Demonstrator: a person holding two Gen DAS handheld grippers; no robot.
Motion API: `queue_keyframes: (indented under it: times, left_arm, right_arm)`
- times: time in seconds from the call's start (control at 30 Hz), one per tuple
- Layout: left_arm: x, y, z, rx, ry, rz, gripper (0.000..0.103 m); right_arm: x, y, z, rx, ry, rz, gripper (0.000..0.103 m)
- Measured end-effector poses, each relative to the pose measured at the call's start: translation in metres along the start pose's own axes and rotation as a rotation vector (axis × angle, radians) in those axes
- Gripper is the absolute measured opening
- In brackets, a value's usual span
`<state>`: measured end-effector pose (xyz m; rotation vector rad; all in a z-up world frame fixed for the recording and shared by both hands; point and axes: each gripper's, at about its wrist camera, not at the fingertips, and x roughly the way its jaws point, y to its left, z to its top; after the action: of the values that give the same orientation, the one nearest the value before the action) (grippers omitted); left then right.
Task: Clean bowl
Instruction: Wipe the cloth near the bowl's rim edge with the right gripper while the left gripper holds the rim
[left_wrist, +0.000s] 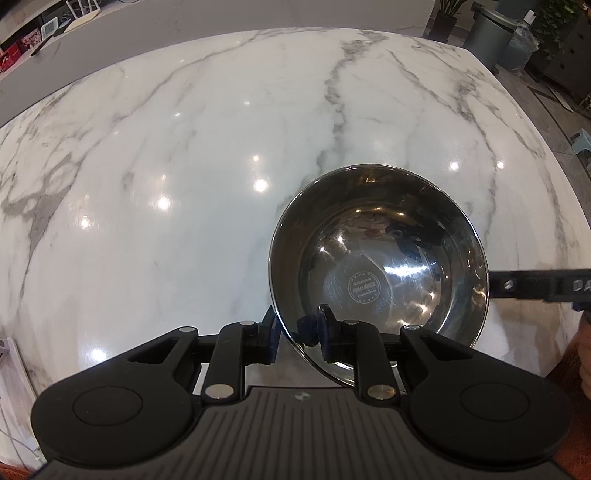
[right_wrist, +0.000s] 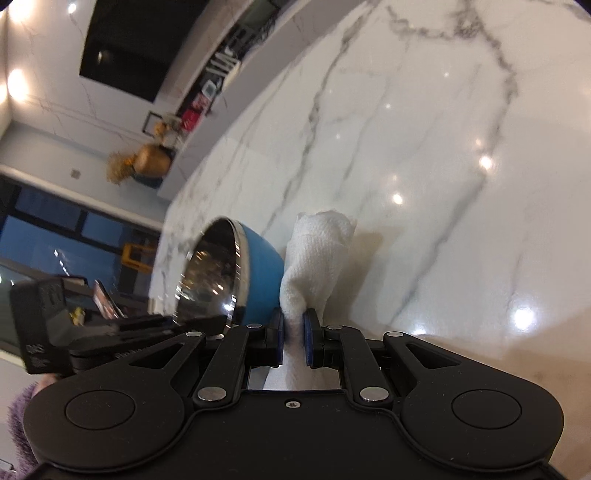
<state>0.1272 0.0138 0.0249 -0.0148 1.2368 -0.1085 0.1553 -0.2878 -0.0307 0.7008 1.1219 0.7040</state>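
Note:
A steel bowl (left_wrist: 376, 258) with a blue outside is tilted up off the marble table (left_wrist: 184, 166). My left gripper (left_wrist: 295, 334) is shut on its near rim, one finger outside, one inside. In the right wrist view the bowl (right_wrist: 236, 273) shows on its side, its blue wall next to a white cloth (right_wrist: 317, 254). My right gripper (right_wrist: 293, 332) is shut on the cloth, which sticks up beyond the fingertips just right of the bowl. The right gripper also shows at the right edge of the left wrist view (left_wrist: 539, 286), beside the bowl's rim.
The marble table (right_wrist: 443, 147) stretches wide behind the bowl. A grey counter (left_wrist: 184, 26) runs along its far side. A bin (left_wrist: 491, 29) and plants stand on the floor at the far right. White cables (left_wrist: 7, 369) lie at the near left edge.

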Motion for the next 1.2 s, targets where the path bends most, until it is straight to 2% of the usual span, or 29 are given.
queue_keyframes:
  times: [0.23,0.87,0.97,1.1,1.2]
  left_arm:
    - [0.000,0.002,-0.001,-0.012,0.000,0.004,0.019]
    - [-0.001,0.000,-0.004,-0.023,-0.006,0.002,0.020]
    - [-0.002,0.002,-0.005,-0.035,-0.014,-0.005,0.019]
    - [-0.011,0.006,-0.005,-0.064,-0.066,-0.006,0.020]
    - [-0.022,0.009,-0.005,-0.085,-0.113,-0.020,0.027]
  right_arm:
    - [-0.010,0.003,0.000,-0.004,-0.033,0.051,0.010]
    - [0.024,0.005,-0.009,-0.088,0.091,-0.087,0.010]
    - [0.022,0.005,-0.010,-0.088,0.080,-0.091,0.010]
    - [0.009,0.005,-0.008,-0.089,0.009,-0.120,0.010]
    - [0.000,0.007,-0.007,-0.109,-0.044,-0.165,0.010]
